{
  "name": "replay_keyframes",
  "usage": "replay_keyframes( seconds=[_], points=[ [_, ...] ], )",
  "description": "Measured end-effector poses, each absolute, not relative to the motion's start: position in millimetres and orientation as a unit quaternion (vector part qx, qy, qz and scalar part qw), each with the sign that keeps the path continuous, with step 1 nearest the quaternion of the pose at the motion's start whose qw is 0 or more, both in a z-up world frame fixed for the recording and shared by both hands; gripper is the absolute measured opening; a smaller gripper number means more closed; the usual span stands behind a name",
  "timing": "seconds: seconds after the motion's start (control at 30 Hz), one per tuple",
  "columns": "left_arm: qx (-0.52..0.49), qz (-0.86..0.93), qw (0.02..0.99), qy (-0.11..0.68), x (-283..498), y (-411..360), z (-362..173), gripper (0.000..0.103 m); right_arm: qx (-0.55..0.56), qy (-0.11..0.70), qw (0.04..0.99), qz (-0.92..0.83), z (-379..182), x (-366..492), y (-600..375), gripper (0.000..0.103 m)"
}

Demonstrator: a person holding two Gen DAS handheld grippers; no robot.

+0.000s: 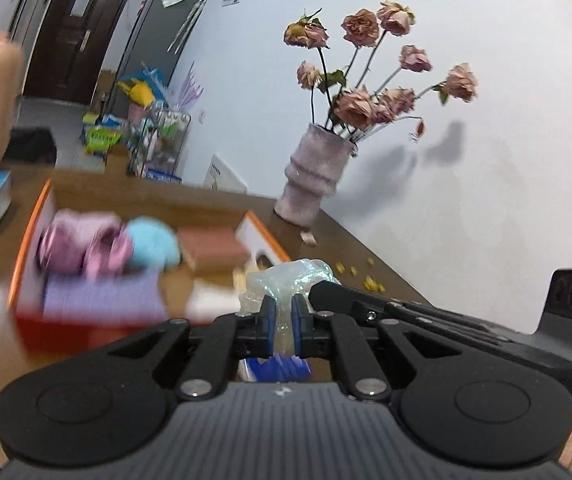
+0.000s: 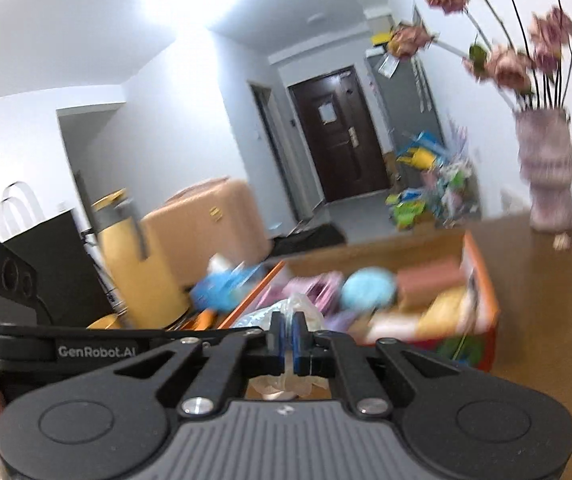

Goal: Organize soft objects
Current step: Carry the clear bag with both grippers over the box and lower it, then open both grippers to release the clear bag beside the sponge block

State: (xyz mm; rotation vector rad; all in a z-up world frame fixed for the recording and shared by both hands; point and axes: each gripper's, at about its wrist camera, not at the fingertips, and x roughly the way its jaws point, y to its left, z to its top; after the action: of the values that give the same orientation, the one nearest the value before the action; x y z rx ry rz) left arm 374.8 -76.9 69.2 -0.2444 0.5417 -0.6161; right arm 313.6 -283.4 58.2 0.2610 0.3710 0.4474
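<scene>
A crinkled, translucent plastic bag with a glossy, faintly iridescent sheen is pinched between both grippers just in front of the orange-edged box. The left gripper is closed on it, the blue pads squeezing a thin strip of film that bulges into a rumpled lump above the fingertips. The right gripper is likewise clamped on the bag, with film puffing up above the pads and hanging in folds below them. The bag has no firm shape, so its long axis cannot be told. Behind it the box holds soft things, blurred: pink plush pieces, a rounded light-blue plush, a brick-red rectangular block and a flat lilac cloth. The box sits on a smooth brown wooden table. The left view alone shows yellow crumbs scattered on the table near the wall and the ribbed, matte pink vase with its whole bunch of dried roses. The right view alone shows a peach suitcase and the ceiling light.
</scene>
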Motion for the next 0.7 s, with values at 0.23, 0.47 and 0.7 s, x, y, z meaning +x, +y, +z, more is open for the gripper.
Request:
replay_keyframes(
  seconds=[0.23, 0.47, 0.7],
  points=[
    [-0.107, -0.292, 0.895, 0.322, 491, -108, 40, 0.009, 0.131, 0.228, 0.950, 0.171, 49, 439, -300, 0.003],
    [-0.102, -0.264, 0.876, 0.391, 550, -123, -11, 0.010, 0.127, 0.316, 0.933, 0.113, -9, 524, -305, 0.004],
    [-0.088, -0.252, 0.880, 0.393, 547, -112, -18, 0.024, 0.084, 0.331, 0.936, 0.083, -28, 532, -295, 0.012]
  ],
)
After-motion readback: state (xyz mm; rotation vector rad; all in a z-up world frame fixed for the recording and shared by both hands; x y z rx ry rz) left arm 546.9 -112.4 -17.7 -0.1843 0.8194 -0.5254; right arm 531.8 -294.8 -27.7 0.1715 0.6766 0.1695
